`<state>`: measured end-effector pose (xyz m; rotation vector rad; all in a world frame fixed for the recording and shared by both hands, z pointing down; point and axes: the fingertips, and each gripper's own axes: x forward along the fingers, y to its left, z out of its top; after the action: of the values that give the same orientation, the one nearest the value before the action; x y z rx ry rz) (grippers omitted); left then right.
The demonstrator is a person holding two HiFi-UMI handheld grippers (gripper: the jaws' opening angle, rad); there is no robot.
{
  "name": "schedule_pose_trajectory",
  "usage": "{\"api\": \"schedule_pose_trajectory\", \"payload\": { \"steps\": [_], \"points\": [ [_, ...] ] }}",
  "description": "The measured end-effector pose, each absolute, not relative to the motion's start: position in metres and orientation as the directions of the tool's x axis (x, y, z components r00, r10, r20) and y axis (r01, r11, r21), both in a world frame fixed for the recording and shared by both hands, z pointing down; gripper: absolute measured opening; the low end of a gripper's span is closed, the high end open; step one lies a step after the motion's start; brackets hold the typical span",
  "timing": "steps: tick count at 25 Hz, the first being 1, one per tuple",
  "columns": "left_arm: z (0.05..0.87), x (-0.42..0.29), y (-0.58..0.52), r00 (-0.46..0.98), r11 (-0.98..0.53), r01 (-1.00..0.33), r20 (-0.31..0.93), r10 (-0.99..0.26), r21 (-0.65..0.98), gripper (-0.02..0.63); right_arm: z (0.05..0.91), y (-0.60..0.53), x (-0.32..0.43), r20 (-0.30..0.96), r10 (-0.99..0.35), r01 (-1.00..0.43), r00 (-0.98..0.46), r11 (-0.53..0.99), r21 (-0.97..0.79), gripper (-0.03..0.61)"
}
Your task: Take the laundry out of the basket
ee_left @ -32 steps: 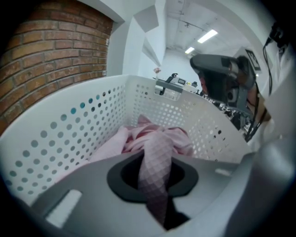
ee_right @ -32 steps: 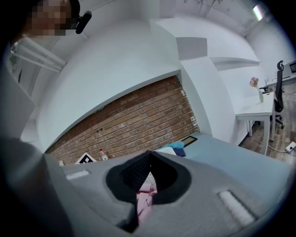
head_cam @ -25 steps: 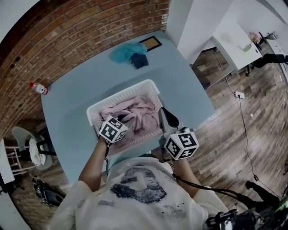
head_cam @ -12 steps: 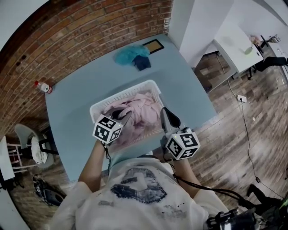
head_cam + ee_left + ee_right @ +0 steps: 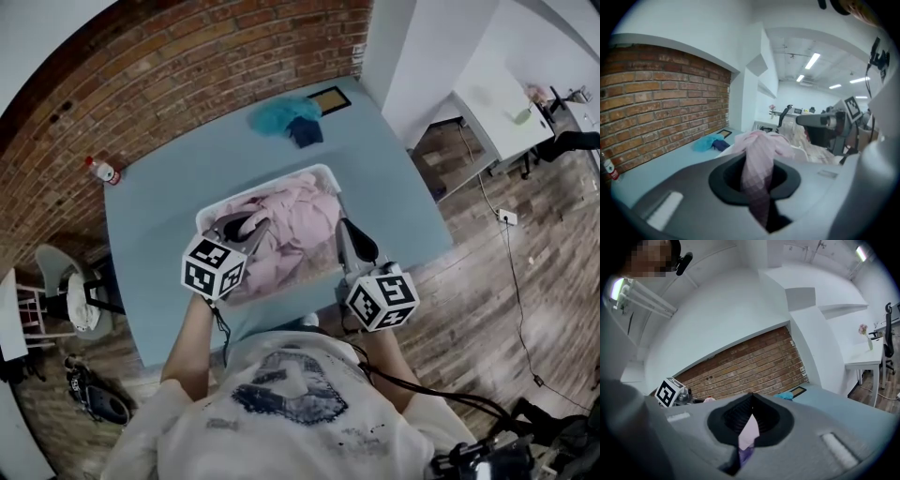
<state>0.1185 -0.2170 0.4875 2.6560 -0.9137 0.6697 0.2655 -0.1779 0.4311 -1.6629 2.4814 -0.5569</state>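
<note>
A white slatted basket (image 5: 214, 208) stands on the light blue table (image 5: 169, 197), full of pink laundry (image 5: 298, 217). My left gripper (image 5: 246, 231) hovers over the basket's left half, shut on a bunched fold of pink cloth (image 5: 757, 150) that rises between its jaws (image 5: 757, 180). At the basket's right edge my right gripper (image 5: 343, 227) is shut with a thin pale pink sliver of cloth (image 5: 749, 433) pinched between its jaws. Its dark body also shows in the left gripper view (image 5: 820, 123).
A teal cloth (image 5: 279, 114) and a dark blue cloth (image 5: 307, 131) lie at the table's far side beside a framed picture (image 5: 329, 97). A small bottle (image 5: 102, 171) stands at the far left corner. A brick wall runs behind; a white desk (image 5: 497, 103) is at right.
My left gripper has moved up and to the left, drawing the pink cloth up out of the basket. The right gripper has stayed almost in place.
</note>
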Motion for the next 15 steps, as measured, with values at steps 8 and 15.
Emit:
{"api": "schedule_pose_trajectory", "payload": {
  "steps": [8, 15],
  "points": [
    [0.444, 0.095, -0.211, 0.689, -0.755, -0.654, 0.452, -0.567, 0.049, 0.046, 0.418, -0.167, 0.247, 0.096, -0.907, -0.870, -0.409, 0.357, -0.341, -0.003],
    [0.396, 0.056, -0.201, 0.711, -0.744, -0.666, 0.353, -0.608, 0.060, 0.046, 0.402, -0.157, 0.213, 0.082, -0.905, -0.872, -0.418, 0.374, -0.317, -0.003]
  ]
}}
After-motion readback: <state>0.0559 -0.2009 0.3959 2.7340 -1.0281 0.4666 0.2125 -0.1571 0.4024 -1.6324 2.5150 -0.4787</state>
